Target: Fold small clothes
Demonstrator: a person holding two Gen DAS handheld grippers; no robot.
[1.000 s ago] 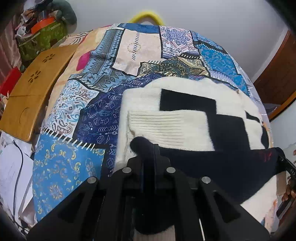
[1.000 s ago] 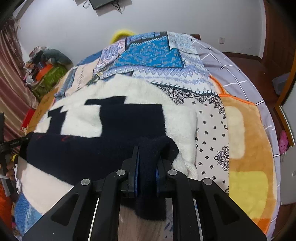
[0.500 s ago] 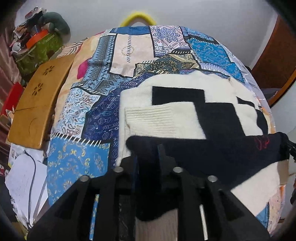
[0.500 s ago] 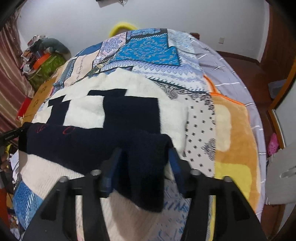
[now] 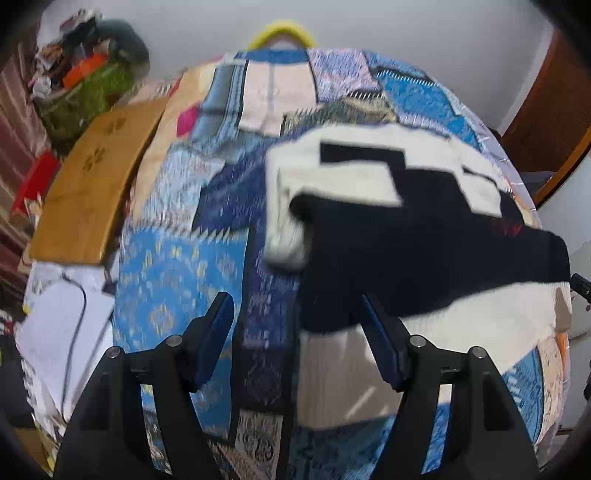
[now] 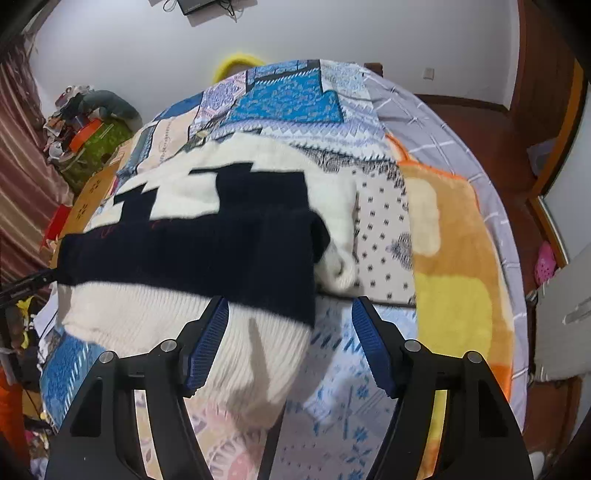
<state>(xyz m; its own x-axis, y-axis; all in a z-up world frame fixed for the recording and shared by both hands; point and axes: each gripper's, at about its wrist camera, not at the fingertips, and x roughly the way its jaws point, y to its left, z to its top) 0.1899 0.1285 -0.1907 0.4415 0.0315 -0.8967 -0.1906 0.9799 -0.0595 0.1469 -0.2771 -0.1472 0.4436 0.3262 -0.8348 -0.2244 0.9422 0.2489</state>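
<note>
Blue pads sit closest to me, on the two fingers of each tool I hold. My left gripper (image 5: 295, 332) has just been opening, and its jaws now stand wide apart with nothing pressed between them. The dark edge of the sweater (image 5: 424, 251) only pokes in near the right pad. My right gripper (image 6: 290, 332) has just been opening too, and it holds nothing, though the sweater's corner lies under the gap between its pads. I think I let go because the fold is laid down now.

A bit further out, the black and white sweater (image 6: 207, 251) lies on the bed, on top of the patchwork blanket (image 5: 177, 273). Its black band is folded over the white ribbed part, so it looks shorter and neater. The fold needs to lie flat, so it rests on the soft bed.

Past it, on the left, a wooden board (image 5: 96, 177) lies beside the bed. On the right is an orange and yellow blanket (image 6: 454, 258). Far back is the white wall (image 6: 332, 33).
</note>
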